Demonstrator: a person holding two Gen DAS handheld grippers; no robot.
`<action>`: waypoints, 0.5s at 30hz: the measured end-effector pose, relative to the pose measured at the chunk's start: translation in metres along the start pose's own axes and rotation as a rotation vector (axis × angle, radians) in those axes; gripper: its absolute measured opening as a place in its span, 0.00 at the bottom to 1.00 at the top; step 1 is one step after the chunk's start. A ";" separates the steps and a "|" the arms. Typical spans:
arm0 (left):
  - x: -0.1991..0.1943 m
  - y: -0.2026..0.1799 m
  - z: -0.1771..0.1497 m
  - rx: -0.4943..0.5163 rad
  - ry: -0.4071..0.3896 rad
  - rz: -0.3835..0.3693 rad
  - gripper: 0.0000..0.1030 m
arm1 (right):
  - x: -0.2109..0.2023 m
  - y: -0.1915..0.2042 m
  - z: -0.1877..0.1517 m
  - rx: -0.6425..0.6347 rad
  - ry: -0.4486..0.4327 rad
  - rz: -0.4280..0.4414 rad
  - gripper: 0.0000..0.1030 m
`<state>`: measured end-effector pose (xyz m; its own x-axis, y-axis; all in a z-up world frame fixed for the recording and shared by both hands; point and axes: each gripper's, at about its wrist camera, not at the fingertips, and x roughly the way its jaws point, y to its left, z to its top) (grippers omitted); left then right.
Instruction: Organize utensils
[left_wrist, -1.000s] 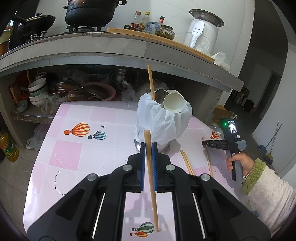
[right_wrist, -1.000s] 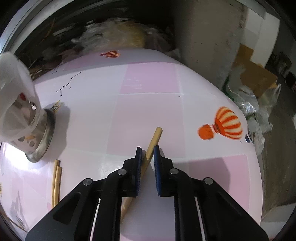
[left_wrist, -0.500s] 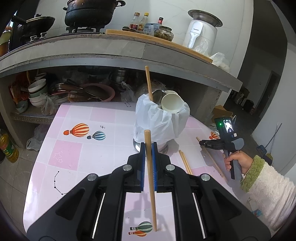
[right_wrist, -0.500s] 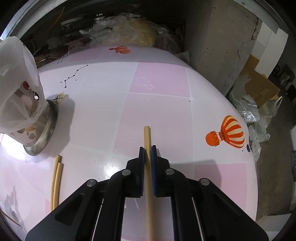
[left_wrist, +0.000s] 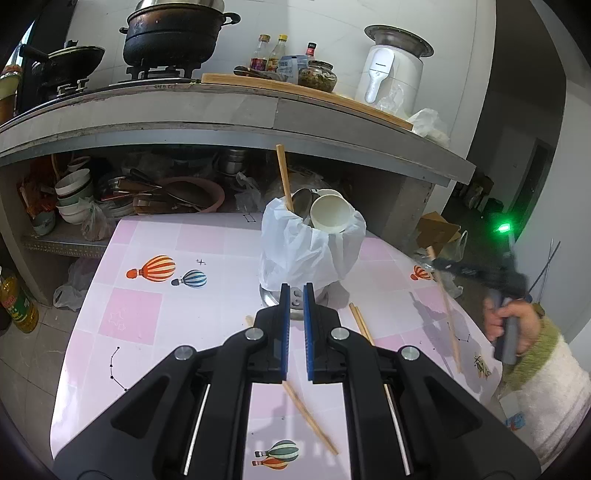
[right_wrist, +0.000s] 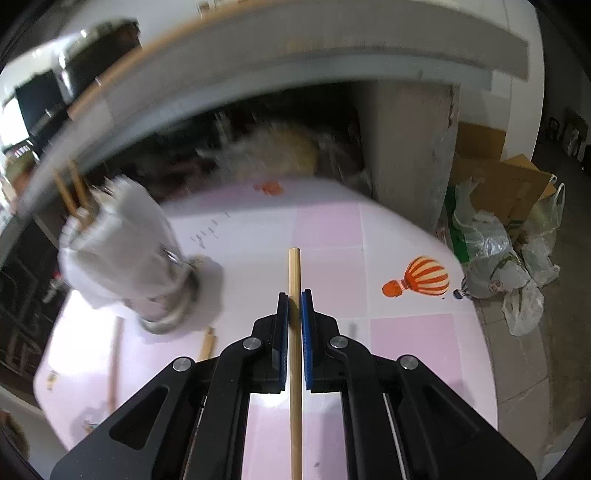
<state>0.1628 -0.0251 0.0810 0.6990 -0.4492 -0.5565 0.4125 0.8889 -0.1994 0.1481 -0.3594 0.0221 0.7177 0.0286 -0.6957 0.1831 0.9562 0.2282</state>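
Note:
My right gripper (right_wrist: 294, 295) is shut on a wooden chopstick (right_wrist: 294, 266) and holds it above the pink table (right_wrist: 406, 343). In the left wrist view, that gripper (left_wrist: 437, 263) is lifted at the right with the chopstick (left_wrist: 448, 314) hanging down. My left gripper (left_wrist: 295, 291) has its pads close together with nothing between them. A blurred chopstick (left_wrist: 312, 421) slants below its jaws over the table (left_wrist: 147, 295). The metal holder wrapped in a white bag (left_wrist: 310, 251) stands just beyond, holding one upright chopstick (left_wrist: 284, 177) and a white cup (left_wrist: 330, 216).
Two chopsticks (left_wrist: 360, 325) lie on the table right of the holder, and one end (left_wrist: 249, 319) peeks out left of my left gripper. A concrete shelf with bowls and pans (left_wrist: 110, 199) runs behind. Bags and cardboard (right_wrist: 498, 236) sit on the floor past the table's right edge.
The right gripper closed on its chopstick and lifted it off the table, swinging up. The chopstick that stood between the left pads has left them and now slants beneath the jaws.

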 end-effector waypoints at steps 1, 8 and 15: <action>0.000 0.000 -0.001 -0.001 0.003 -0.001 0.06 | -0.009 -0.001 0.000 0.009 -0.014 0.013 0.07; 0.032 0.012 -0.018 -0.070 0.116 -0.053 0.11 | -0.054 -0.001 -0.015 0.035 -0.079 0.082 0.07; 0.128 0.024 -0.053 -0.134 0.339 -0.003 0.19 | -0.062 -0.004 -0.032 0.088 -0.098 0.127 0.07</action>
<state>0.2314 -0.0567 -0.0375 0.4555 -0.4162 -0.7870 0.3186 0.9017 -0.2924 0.0810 -0.3561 0.0427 0.7998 0.1146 -0.5892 0.1421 0.9175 0.3715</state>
